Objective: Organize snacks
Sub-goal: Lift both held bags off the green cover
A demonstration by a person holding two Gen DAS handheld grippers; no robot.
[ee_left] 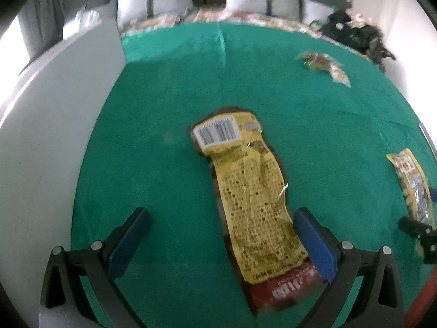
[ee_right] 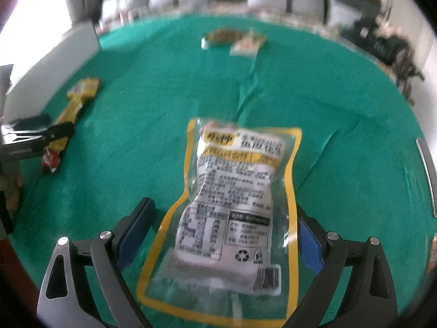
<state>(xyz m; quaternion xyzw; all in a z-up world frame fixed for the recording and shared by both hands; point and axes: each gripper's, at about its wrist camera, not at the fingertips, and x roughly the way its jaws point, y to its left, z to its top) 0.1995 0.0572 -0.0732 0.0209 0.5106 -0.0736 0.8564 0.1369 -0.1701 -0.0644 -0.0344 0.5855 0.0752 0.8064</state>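
A long yellow snack packet with a barcode and red end (ee_left: 254,199) lies on the green cloth (ee_left: 164,136) between the wide-open fingers of my left gripper (ee_left: 222,220), nearer the right finger. A clear yellow-bordered packet (ee_right: 229,213) lies between the open fingers of my right gripper (ee_right: 226,213). The yellow-bordered packet also shows at the right edge of the left wrist view (ee_left: 413,183). The long yellow packet also shows at the left of the right wrist view (ee_right: 72,106), with the left gripper's dark finger over it.
A brownish snack packet (ee_left: 325,64) lies far right on the cloth; in the right wrist view two small packets (ee_right: 235,39) lie at the far side. A white panel (ee_left: 54,109) borders the cloth on the left. Chairs and dark bags stand behind.
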